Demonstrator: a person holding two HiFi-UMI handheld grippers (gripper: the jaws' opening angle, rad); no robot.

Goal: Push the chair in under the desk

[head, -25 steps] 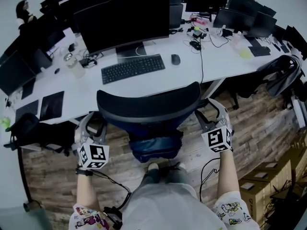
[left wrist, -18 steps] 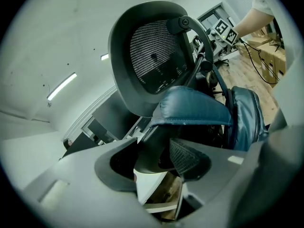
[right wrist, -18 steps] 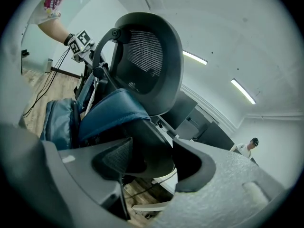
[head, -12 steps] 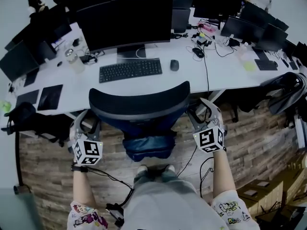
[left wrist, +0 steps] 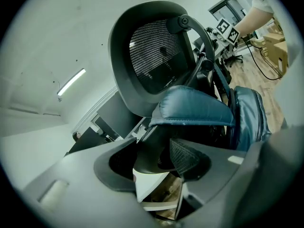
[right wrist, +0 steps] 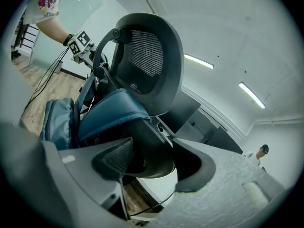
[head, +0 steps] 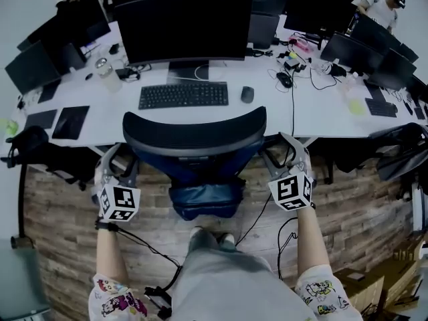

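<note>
I have the chair (head: 194, 138) square to the white desk (head: 314, 105), its black mesh backrest just at the desk's near edge. Its blue seat (head: 204, 199) sits out over the wood floor (head: 60, 246) on my side of the desk, not tucked beneath it.

My left gripper (head: 122, 168) is short of the desk's near edge, toward the desk's left end from the backrest. In the left gripper view its jaws stand wide and are clamped around the dark left armrest (left wrist: 152, 146), which fills the gap between the pads. The right gripper (head: 279, 158) is also short of the near edge, toward the desk's right end. It grips the same way: in the right gripper view the right armrest (right wrist: 147, 141) sits between the wide-set jaws, and the ribbed pad (right wrist: 116, 158) is against it. Each gripper view also catches the other gripper's marker cube past the backrest.

On the desk, directly beyond the backrest, lie a black keyboard (head: 184, 94) and a mouse (head: 247, 93). A large dark monitor (head: 184, 22) stands behind them toward the desk's far edge. My shoes (head: 210, 236) are on the floor, further out from the desk than the seat.
</note>
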